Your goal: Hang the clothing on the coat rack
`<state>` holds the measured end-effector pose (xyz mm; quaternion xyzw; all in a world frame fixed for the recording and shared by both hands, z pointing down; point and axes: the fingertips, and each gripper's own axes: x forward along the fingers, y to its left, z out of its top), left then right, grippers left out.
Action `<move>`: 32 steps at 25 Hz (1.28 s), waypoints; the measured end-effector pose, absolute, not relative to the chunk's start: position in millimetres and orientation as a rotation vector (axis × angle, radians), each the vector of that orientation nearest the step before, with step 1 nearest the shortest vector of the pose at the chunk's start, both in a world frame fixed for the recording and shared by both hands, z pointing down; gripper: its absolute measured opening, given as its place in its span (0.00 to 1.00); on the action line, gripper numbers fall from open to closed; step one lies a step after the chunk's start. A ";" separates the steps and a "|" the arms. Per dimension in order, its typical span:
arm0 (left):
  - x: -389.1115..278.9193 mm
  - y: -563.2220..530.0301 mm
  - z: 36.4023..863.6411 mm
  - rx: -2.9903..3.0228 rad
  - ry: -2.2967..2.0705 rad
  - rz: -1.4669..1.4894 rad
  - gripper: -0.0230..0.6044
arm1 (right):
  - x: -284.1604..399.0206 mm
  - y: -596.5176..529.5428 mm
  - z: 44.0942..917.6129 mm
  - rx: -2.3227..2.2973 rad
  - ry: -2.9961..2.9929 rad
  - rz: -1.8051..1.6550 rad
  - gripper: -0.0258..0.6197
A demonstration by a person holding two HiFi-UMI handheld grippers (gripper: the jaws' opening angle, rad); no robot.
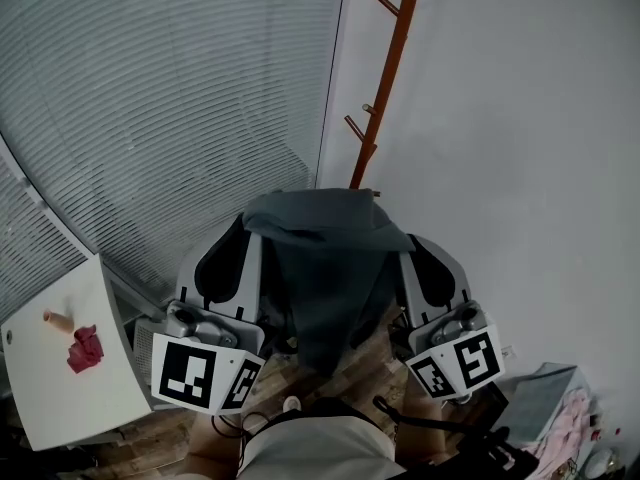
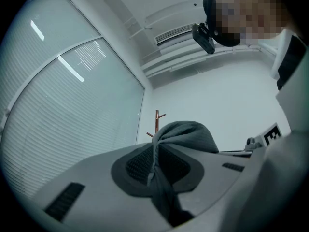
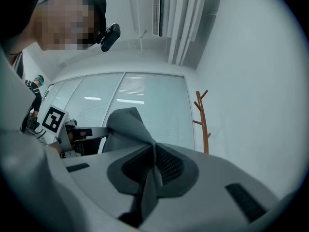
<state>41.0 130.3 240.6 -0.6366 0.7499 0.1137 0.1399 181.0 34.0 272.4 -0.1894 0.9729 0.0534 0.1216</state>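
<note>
Left gripper [image 2: 155, 151] and right gripper [image 3: 154, 154] each clamp the grey garment [image 1: 330, 258] — best raised level onto the coat rack [image 1: 386, 73].

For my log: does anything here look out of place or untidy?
Nothing serious. A crumpled red cloth lies loose on the white table. The grey garment hangs bunched between the left hand-held gripper and the right hand-held gripper, not yet on the coat rack.

Clothing [image 1: 330, 268] between left gripper [image 1: 250, 240] and right gripper [image 1: 408, 253], coat rack [image 1: 386, 78] behind, table [image 1: 45, 393] at far left
</note>
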 end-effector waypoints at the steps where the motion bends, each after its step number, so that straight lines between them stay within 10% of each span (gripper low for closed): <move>1: 38.3 129.9 240.1 -1.838 2.164 0.327 0.11 | 178.6 33.9 271.6 -0.553 2.838 0.160 0.09; 32: -108.0 -17.7 189.7 -1.626 2.135 0.404 0.11 | 33.8 -101.3 221.4 -0.286 2.764 0.189 0.09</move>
